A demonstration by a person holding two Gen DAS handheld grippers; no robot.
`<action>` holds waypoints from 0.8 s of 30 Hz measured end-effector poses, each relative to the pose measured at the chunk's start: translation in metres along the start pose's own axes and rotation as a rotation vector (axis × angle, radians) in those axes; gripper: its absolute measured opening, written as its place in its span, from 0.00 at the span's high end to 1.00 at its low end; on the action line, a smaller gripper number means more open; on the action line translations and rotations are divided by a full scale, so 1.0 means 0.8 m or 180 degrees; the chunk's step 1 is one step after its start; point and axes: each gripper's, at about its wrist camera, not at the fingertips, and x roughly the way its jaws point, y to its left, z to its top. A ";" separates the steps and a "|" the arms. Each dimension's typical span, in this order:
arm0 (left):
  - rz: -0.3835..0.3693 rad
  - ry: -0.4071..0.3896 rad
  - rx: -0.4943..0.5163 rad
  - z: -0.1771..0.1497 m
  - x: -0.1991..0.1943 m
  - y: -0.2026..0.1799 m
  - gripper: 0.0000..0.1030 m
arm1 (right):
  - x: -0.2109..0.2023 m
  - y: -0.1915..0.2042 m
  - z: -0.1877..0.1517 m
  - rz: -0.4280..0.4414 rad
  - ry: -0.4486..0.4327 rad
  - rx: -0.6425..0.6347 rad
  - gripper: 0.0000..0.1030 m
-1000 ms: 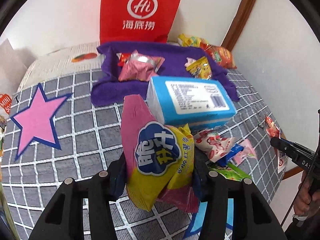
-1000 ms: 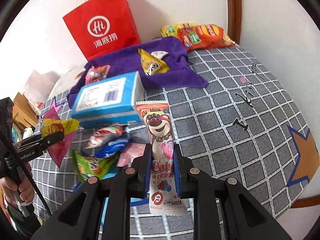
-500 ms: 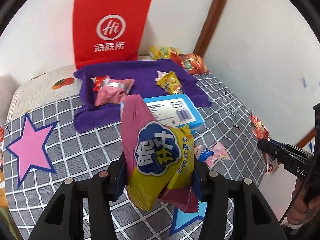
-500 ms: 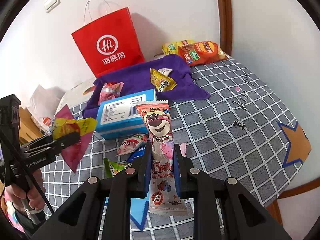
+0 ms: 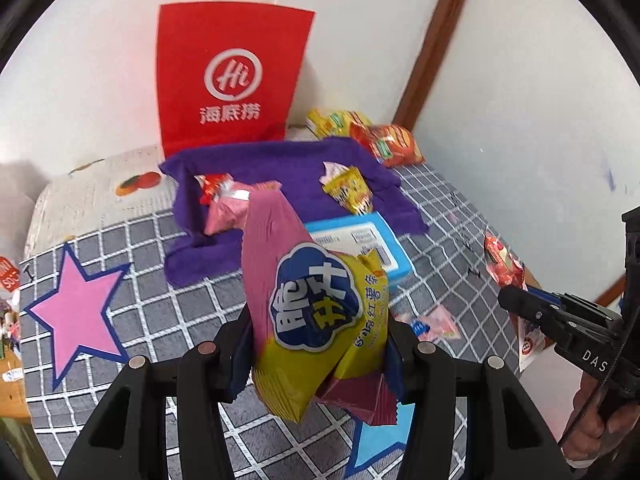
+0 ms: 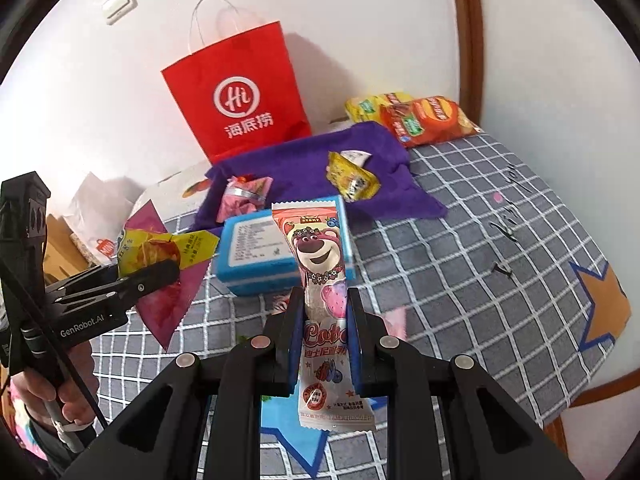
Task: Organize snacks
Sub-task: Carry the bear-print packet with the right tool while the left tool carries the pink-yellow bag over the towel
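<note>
The pink-and-yellow chip bag (image 5: 320, 320) is pinched in the left tool (image 5: 316, 344), and the bear candy packet (image 6: 324, 304) in the right tool (image 6: 324, 320), both above the checked bed (image 6: 480, 264), near the purple cloth (image 6: 304, 168).

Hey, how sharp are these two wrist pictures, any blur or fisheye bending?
Left wrist view: red paper bag and brown door frame smeared by motion blur, held yellow-and-pink snack bag crisp. Right wrist view: sharper overall, pink bear-print candy packet clear; both views bend the grey checked cloth and darken at the corners.
</note>
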 end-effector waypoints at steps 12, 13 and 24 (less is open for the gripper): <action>0.0346 -0.0173 -0.0384 0.057 0.011 0.022 0.51 | 0.024 -0.003 0.096 0.0234 -0.0062 -0.0325 0.81; 0.0362 -0.0175 -0.0411 0.063 0.015 0.025 0.51 | 0.029 -0.004 0.104 0.0252 -0.0060 -0.0341 0.81; 0.0537 -0.0127 -0.0502 0.114 0.078 0.049 0.51 | 0.110 -0.015 0.191 0.0441 -0.0067 -0.0476 0.81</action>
